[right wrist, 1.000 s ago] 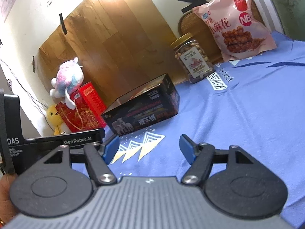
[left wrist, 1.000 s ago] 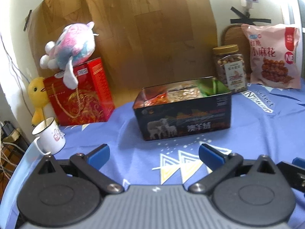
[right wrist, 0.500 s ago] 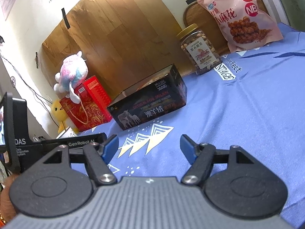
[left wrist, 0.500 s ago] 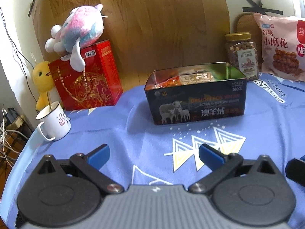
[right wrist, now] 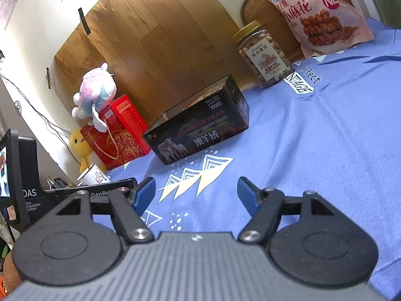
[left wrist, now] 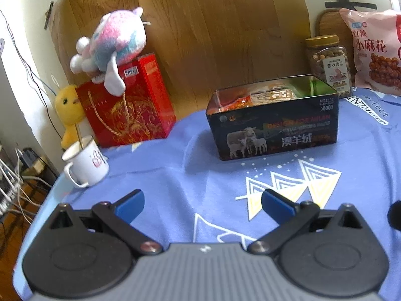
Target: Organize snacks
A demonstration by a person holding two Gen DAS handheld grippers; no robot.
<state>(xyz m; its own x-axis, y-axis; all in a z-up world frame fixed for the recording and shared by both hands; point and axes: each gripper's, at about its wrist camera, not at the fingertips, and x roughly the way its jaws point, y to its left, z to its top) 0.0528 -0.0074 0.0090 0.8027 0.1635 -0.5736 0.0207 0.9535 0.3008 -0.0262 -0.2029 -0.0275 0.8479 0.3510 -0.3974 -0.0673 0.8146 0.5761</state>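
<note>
both tools hang wide open and empty over a blue printed cloth, the snack tin straight ahead.

the tabletop wears a soft blue cloth with white and yellow triangles and the words "perfect" and "vintage". behind it stands a wood-grain board. the black rectangular tin, lid off, reads "design for milan", "no.l102 3800d" and "澳羊绒" beside printed sheep; crinkly snack packets lie inside. a pink bag marked "小麻花" leans by a clear nut jar with a gold lid. a red gift box, a plush toy on top, a white mug. left tool and right tool have blue pads.
</note>
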